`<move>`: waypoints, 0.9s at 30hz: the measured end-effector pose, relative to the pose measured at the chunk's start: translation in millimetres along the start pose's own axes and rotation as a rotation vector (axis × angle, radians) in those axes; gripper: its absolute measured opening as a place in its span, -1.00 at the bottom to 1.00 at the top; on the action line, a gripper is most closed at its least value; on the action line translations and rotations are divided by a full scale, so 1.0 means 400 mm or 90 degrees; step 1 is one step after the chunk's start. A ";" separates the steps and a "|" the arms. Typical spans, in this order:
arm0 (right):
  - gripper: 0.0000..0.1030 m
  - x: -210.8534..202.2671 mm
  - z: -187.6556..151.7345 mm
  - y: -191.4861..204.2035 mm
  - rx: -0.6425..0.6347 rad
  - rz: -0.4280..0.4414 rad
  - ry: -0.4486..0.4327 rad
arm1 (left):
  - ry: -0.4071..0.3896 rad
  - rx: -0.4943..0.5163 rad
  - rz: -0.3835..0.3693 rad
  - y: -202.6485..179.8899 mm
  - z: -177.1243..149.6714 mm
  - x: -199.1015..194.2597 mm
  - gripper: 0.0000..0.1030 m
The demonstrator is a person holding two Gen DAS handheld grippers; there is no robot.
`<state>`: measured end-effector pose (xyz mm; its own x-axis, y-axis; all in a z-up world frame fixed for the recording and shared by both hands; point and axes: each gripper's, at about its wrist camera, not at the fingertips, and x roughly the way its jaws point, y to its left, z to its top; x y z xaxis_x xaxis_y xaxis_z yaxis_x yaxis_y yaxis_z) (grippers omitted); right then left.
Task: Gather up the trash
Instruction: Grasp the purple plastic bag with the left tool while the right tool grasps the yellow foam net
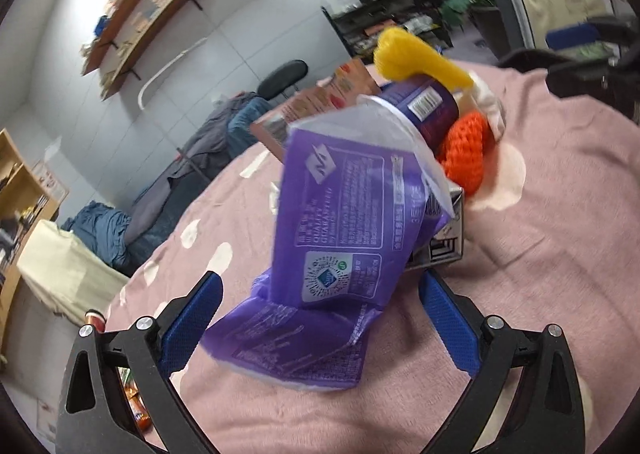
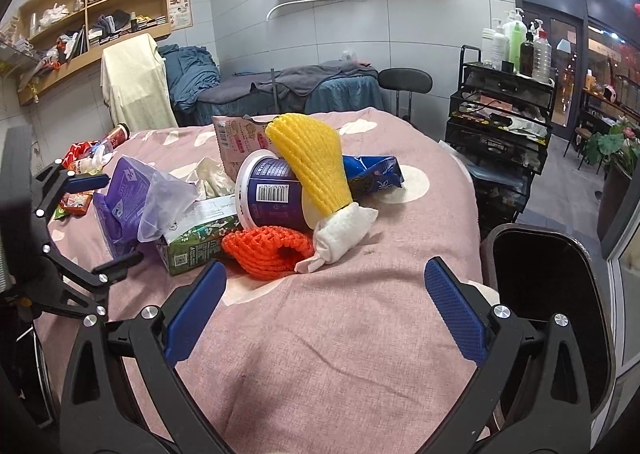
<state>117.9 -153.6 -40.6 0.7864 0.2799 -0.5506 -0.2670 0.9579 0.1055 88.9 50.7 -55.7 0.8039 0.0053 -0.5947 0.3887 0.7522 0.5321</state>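
A pile of trash lies on the pink bedspread (image 2: 340,334). A purple plastic bag (image 1: 340,238) stands crumpled between the open fingers of my left gripper (image 1: 320,318); nothing is gripped. The bag also shows in the right wrist view (image 2: 128,189), with my left gripper (image 2: 108,221) around it. Behind it lie a green tissue box (image 2: 196,242), a purple cup (image 2: 272,197), yellow foam netting (image 2: 312,161), orange foam netting (image 2: 268,250), a white wad (image 2: 344,230) and a blue wrapper (image 2: 376,169). My right gripper (image 2: 324,310) is open and empty, just short of the orange netting.
A black bin (image 2: 548,294) stands at the bed's right edge. A pink carton (image 2: 236,141) and small wrappers and bottles (image 2: 88,157) lie at the far left of the bed. A black trolley (image 2: 500,125) with bottles stands to the right, and a stool (image 2: 404,81) behind.
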 end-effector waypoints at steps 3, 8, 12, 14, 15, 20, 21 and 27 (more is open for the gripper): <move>0.91 0.021 0.009 -0.001 0.000 0.007 0.011 | 0.006 0.017 0.020 -0.003 0.000 0.018 0.58; 0.86 0.055 0.042 -0.006 0.007 0.020 0.022 | -0.001 -0.030 0.021 0.020 -0.005 -0.002 0.15; 0.53 0.093 0.089 0.003 -0.010 0.030 0.016 | -0.007 -0.063 0.022 0.030 -0.010 -0.017 -0.06; 0.44 0.119 0.107 0.008 -0.019 0.036 0.020 | -0.009 -0.082 0.023 0.039 -0.013 -0.029 -0.21; 0.36 0.128 0.114 0.007 -0.020 0.033 0.022 | -0.010 -0.094 0.022 0.043 -0.014 -0.034 -0.26; -0.07 0.200 0.152 0.005 -0.023 0.032 0.043 | -0.020 -0.197 -0.004 0.094 -0.029 -0.051 -0.46; -0.29 0.218 0.155 0.005 -0.023 0.034 0.054 | -0.020 -0.219 -0.005 0.104 -0.035 -0.050 -0.47; -0.75 0.228 0.164 -0.003 -0.004 0.061 0.058 | -0.037 -0.334 -0.013 0.130 -0.054 -0.061 -0.49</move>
<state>226.7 -125.1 -36.7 0.7040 0.3622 -0.6109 -0.3418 0.9268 0.1556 79.7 103.8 -26.4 0.8279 -0.0374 -0.5596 0.1387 0.9804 0.1397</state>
